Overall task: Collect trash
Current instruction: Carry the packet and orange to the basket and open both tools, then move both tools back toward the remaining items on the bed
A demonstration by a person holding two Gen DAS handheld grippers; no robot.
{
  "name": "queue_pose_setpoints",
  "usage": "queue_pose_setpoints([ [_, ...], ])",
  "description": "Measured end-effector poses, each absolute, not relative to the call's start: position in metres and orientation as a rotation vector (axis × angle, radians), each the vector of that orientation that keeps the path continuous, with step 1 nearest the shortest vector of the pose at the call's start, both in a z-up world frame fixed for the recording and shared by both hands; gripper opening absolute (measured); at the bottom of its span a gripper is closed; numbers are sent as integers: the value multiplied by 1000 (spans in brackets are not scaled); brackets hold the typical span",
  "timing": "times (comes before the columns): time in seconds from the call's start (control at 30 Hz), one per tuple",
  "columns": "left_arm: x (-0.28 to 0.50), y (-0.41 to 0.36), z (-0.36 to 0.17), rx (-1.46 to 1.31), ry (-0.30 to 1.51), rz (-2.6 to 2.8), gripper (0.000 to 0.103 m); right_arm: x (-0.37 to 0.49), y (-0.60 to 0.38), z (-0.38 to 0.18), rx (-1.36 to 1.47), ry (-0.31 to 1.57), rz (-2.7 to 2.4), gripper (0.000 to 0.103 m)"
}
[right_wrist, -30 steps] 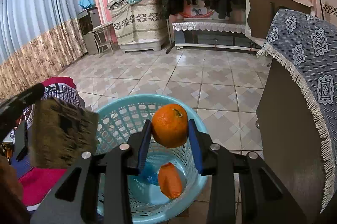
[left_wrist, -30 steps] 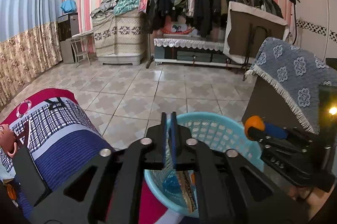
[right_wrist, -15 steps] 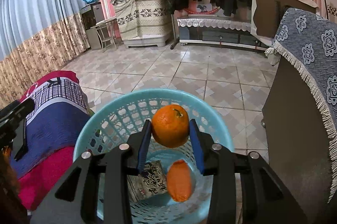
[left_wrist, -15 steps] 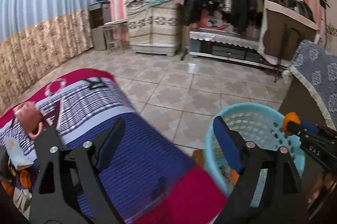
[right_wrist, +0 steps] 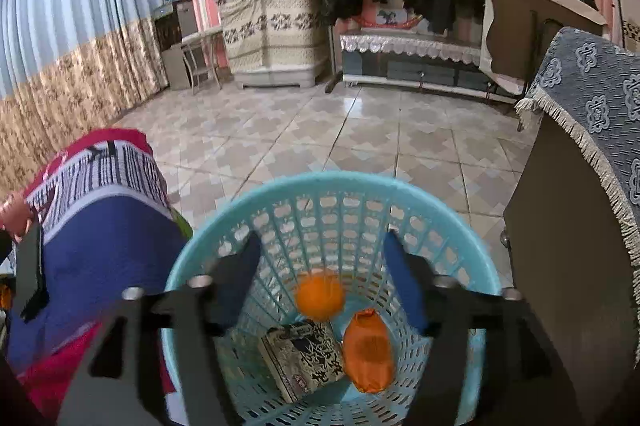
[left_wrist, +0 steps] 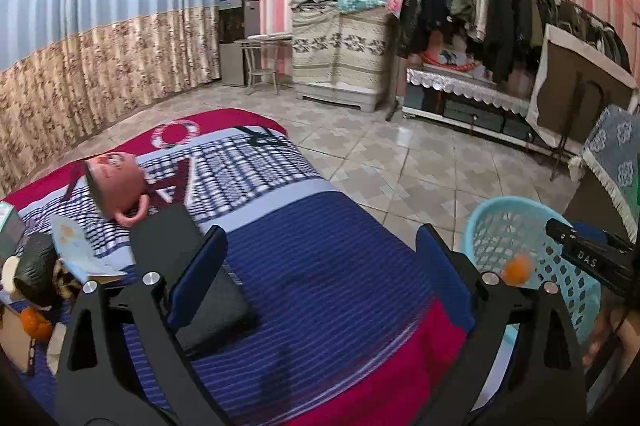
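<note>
The basket (right_wrist: 332, 186) stands on the floor between the bed (left_wrist: 320, 266) on its left and a cloth-draped cabinet (right_wrist: 580, 226) on its right. In it lie a packet (right_wrist: 304, 354) and an orange wrapper (right_wrist: 368, 350), side by side. A cup (left_wrist: 114, 186) lies on the bed, well left of the basket.

Falling orange (right_wrist: 320, 297) motion-blurred; basket (right_wrist: 208, 242) btm cut off by frame edge; packet (right_wrist: 301, 358) print illegible.

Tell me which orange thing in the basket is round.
The blurred orange fruit, upper one in the blue basket; the orange piece below it is elongated.
</note>
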State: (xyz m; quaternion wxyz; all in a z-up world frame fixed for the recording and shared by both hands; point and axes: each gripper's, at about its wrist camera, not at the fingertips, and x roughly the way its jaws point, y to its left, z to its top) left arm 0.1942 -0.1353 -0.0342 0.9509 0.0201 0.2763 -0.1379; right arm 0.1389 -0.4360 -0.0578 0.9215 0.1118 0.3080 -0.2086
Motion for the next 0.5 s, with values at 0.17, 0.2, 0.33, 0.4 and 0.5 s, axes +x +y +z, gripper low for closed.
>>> queue_pose_setpoints([
  [0.17, 184, -101, -17, 12, 521, -235, 95, 135, -427, -44, 216, 592, -428, 74],
  [0.2, 182, -94, -13, 7, 514, -226, 95, 135, -424, -42, 209, 590, -424, 74],
  [0.33, 172, -67, -4, -10, 494, -182, 97, 136, -410, -34, 173, 567, -410, 86],
  [0.4, 167, -51, -1, -10, 491, -157, 97, 136, -402, -30, 156, 562, -391, 86],
  [0.5, 162, -30, 2, -12, 495, -120, 97, 137, -389, -24, 132, 549, -356, 86],
])
